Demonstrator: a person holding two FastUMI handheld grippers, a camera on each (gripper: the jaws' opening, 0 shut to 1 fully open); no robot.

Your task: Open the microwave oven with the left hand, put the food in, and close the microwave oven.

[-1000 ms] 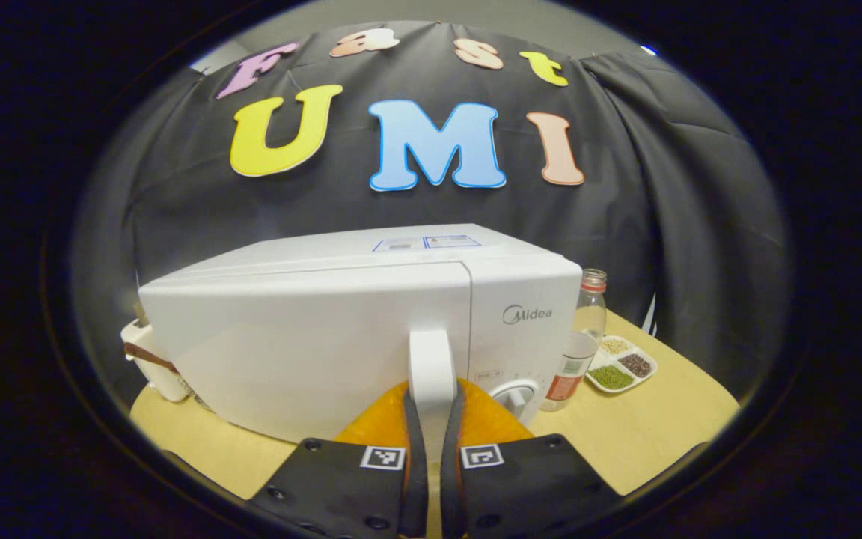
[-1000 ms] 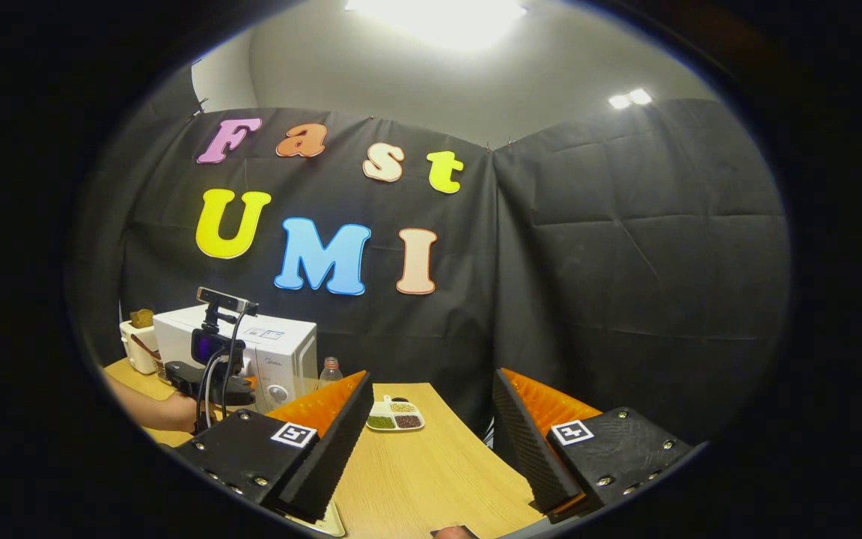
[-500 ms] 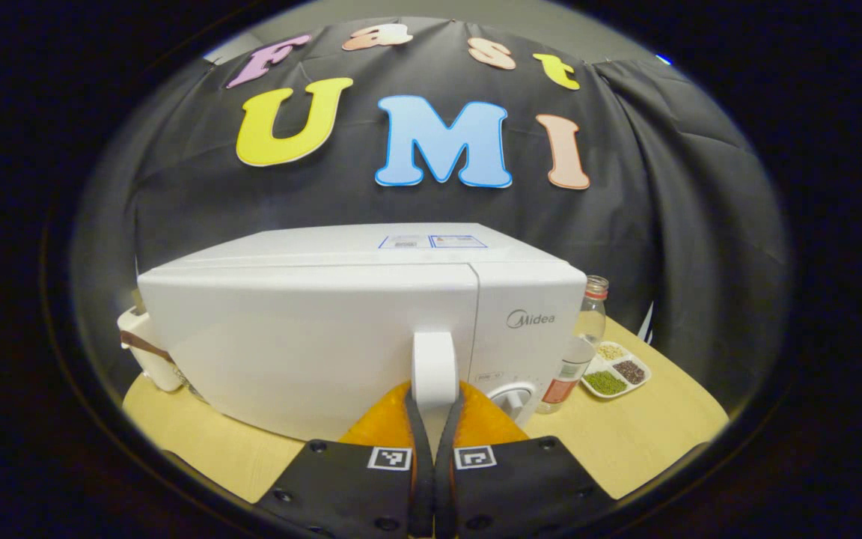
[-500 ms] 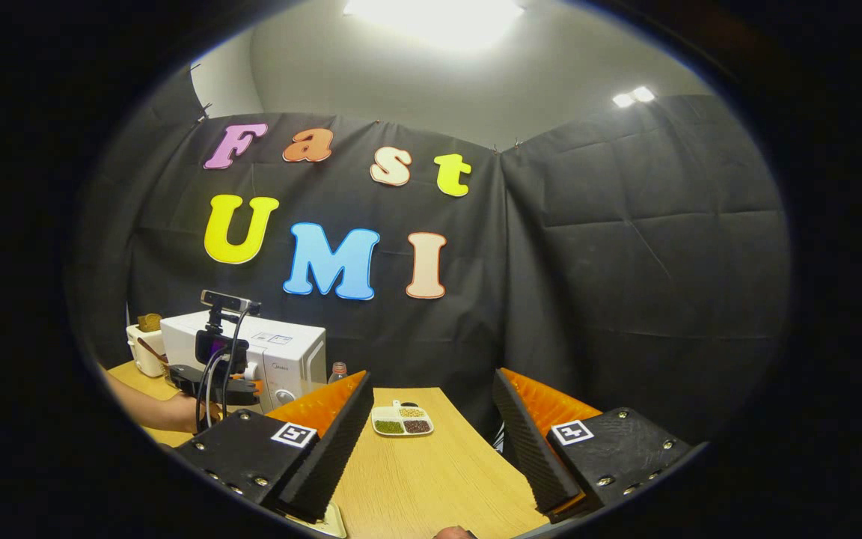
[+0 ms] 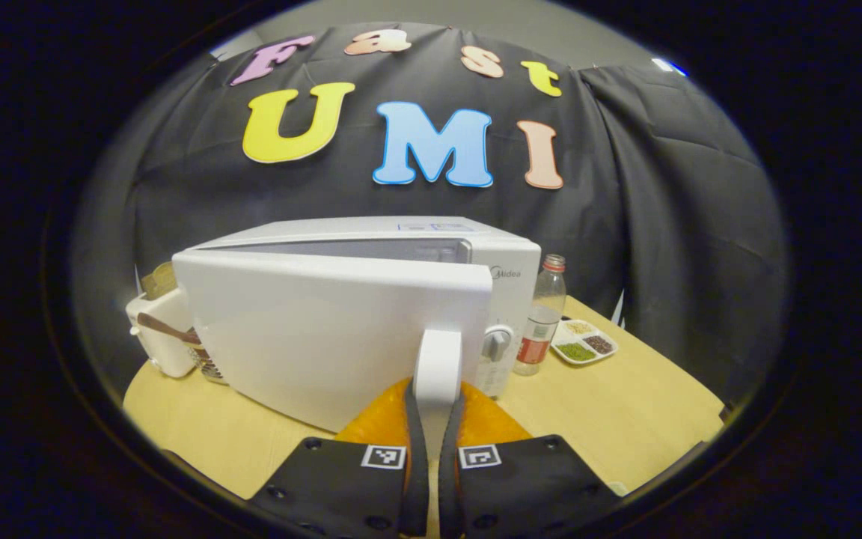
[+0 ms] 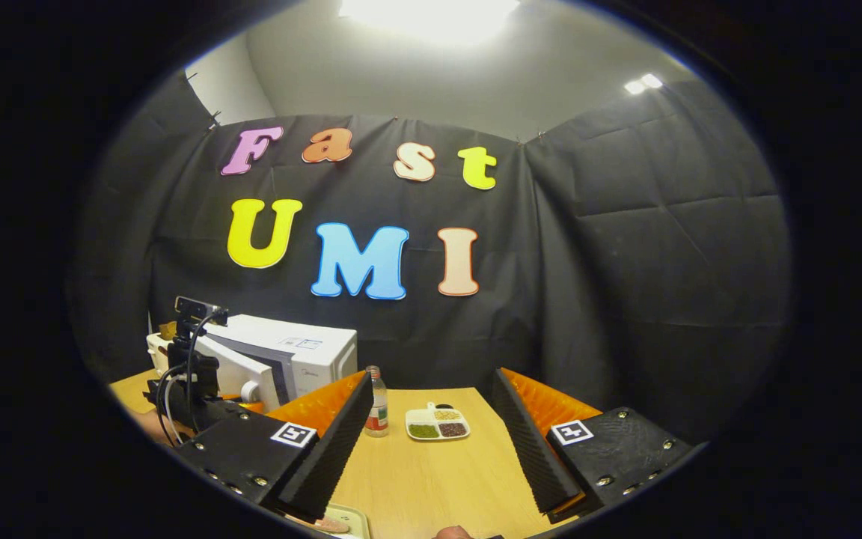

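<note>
On the wooden table [image 5: 625, 419], my left gripper [image 5: 431, 419] pinched the handle [image 5: 437, 359]; the microwave door [image 5: 326, 329] had just swung ajar, my right gripper [image 6: 431, 442] spread.

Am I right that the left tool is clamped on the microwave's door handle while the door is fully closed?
Not quite. The left tool is clamped on the door handle, but the microwave door is partly open: the left gripper view shows a gap between the door's top edge and the oven body, with the handle side swung out. The right gripper view also shows it ajar.
</note>
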